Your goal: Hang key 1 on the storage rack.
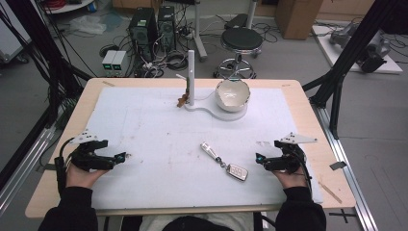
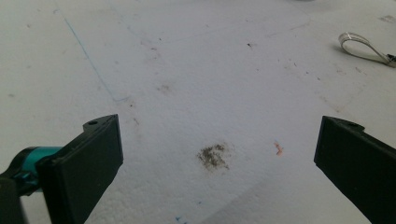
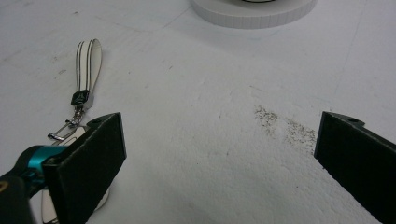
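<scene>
Over at the left edge of the white mat (image 1: 159, 144) the left gripper (image 1: 126, 155) rests low in the person's hand, its jaws spread wide with nothing between them; in the left gripper view they frame bare, stained foam, so I judge it is parked there simply to stay out of the way. Toward the middle, at the far side, a white stand with an upright post (image 1: 190, 77) carries a white bowl (image 1: 233, 94), well apart from both hands. Nearer the person lies the car key (image 1: 237, 172), flat on the mat, its pale strap (image 1: 210, 149) stretched away toward the post. The right gripper (image 1: 258, 159) sits just beside that key, jaws likewise released and empty; in the right gripper view the strap (image 3: 88, 60) and clip run past its left jaw, which suggests this hand is lined up to take the key.
</scene>
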`<action>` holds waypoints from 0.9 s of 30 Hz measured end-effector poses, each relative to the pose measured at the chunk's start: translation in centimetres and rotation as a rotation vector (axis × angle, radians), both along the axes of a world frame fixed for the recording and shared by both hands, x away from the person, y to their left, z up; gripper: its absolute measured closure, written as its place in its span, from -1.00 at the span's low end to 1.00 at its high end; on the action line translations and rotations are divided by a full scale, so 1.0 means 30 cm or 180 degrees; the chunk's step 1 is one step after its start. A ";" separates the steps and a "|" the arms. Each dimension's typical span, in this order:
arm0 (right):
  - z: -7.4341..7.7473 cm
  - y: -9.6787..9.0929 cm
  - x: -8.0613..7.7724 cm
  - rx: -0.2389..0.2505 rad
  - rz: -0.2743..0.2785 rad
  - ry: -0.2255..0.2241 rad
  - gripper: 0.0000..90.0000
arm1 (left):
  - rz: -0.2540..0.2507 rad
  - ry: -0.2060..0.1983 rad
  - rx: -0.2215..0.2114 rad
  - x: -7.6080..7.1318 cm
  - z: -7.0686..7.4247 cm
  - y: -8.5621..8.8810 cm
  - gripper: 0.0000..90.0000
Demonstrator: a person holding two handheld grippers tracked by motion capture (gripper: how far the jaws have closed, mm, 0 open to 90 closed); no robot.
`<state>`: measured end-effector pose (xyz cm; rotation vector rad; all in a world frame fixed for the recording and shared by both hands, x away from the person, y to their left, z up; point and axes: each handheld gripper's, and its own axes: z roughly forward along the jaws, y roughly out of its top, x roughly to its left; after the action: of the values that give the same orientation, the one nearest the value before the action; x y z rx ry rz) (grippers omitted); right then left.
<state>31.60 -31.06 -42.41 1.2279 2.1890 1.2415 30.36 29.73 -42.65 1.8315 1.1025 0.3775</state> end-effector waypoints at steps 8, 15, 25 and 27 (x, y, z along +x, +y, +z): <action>0.000 0.000 0.000 -0.0002 -0.0001 0.0011 -0.98 | 0.0003 -0.0060 -0.0098 -0.040 -0.007 0.038 -0.96; -0.001 0.000 0.000 -0.0009 0.0002 0.0013 -0.98 | -0.0076 -0.0135 -0.0146 -0.068 -0.014 0.054 -0.96; 0.000 0.000 -0.001 -0.0004 0.0011 0.0007 -0.98 | -0.0045 -0.0167 -0.0206 -0.086 -0.017 0.072 -0.96; 0.000 0.001 -0.001 -0.0009 0.0007 0.0010 -0.98 | -0.0041 -0.0164 -0.0207 -0.086 -0.018 0.073 -0.96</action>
<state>31.57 -31.04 -42.41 1.2276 2.1942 1.2376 27.77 31.92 -43.19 1.7616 1.0556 0.3749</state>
